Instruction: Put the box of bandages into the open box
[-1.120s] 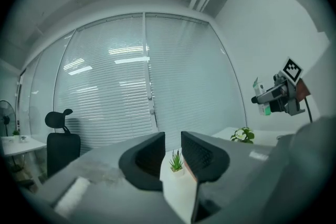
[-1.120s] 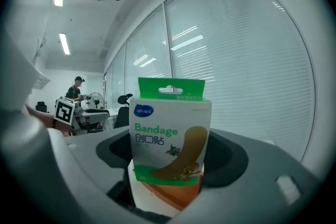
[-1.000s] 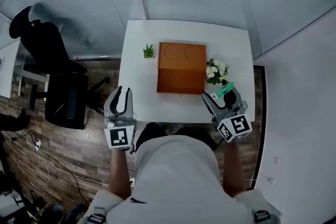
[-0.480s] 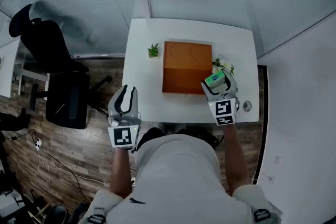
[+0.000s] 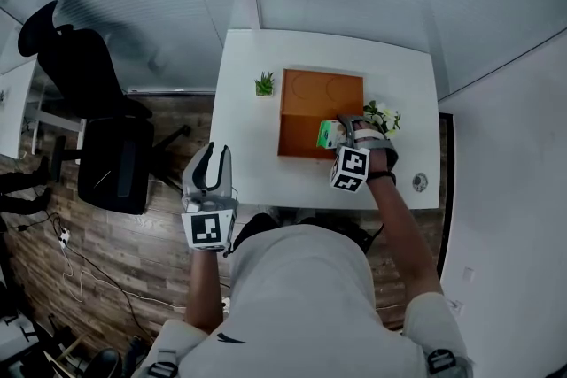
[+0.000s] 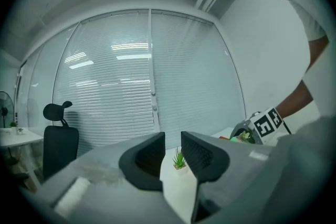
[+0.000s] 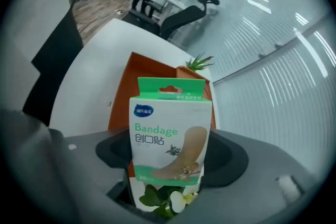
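Observation:
A green and white bandage box (image 5: 330,134) (image 7: 170,136) stands upright between the jaws of my right gripper (image 5: 337,130) (image 7: 170,161), which is shut on its sides. It hangs over the near right part of the open orange box (image 5: 306,97) (image 7: 142,81) in the middle of the white table (image 5: 248,102). My left gripper (image 5: 211,160) (image 6: 173,147) hovers off the table's front left edge. Its jaws stand a narrow gap apart with nothing between them.
A small green plant (image 5: 264,84) (image 6: 179,159) sits just left of the orange box. White flowers (image 5: 383,117) (image 7: 168,199) stand at its right. A small round object (image 5: 420,182) lies near the table's right front corner. A black office chair (image 5: 93,102) stands on the wooden floor at left.
My right gripper carried the bandage box leftward from the table's right front edge to above the orange box. The left gripper has barely moved.

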Tool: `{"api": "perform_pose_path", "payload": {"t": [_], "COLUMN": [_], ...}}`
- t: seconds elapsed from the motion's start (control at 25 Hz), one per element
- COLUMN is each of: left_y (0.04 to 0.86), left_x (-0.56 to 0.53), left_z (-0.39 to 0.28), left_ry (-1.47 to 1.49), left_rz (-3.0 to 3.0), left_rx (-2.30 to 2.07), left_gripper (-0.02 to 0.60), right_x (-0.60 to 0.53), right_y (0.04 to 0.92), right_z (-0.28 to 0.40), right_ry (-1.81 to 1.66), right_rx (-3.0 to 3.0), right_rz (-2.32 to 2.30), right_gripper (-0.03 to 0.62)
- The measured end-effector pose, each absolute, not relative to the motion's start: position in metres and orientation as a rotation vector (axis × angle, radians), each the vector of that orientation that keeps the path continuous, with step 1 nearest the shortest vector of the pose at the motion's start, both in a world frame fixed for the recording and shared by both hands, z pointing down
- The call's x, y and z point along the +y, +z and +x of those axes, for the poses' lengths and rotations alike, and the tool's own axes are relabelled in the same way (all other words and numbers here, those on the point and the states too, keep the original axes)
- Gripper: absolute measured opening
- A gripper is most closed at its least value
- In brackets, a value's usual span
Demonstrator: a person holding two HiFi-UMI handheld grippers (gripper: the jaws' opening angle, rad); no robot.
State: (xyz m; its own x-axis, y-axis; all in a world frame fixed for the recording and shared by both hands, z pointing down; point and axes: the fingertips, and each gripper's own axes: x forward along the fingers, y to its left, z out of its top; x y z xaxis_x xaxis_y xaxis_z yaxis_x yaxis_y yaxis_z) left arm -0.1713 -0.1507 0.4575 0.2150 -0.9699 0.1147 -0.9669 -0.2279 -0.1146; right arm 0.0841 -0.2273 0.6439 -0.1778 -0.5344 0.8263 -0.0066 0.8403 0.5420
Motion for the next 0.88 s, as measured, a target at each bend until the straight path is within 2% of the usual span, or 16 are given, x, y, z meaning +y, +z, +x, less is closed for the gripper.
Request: {"api": "perform_pose_path", "payload": {"t": [0.2,0.64,0.88], "left_y": [0.462,0.461,0.460], "left_x": [-0.152,-0.154,-0.156], "left_z": [-0.171,-0.171,-0.169], "left_ry": [-0.261,-0.258,-0.258], "left_rz": [-2.440,-2.448,-2.450], "left_rx": [1.933,1.949,1.945], "left_gripper": [0.110,0.110,0.110], "right_x": [-0.220,-0.222,-0.225], "right_y": [0.661,0.662,0.652], "right_z": [0.084,0.084,0.082], "right_ry": [-0.455,-0.402,-0.407], "right_rx": [-1.643,-1.646,-1.675], "right_rz": [0.225,0.214,0.238], "right_gripper": [0.368,0.373,0.413]}}
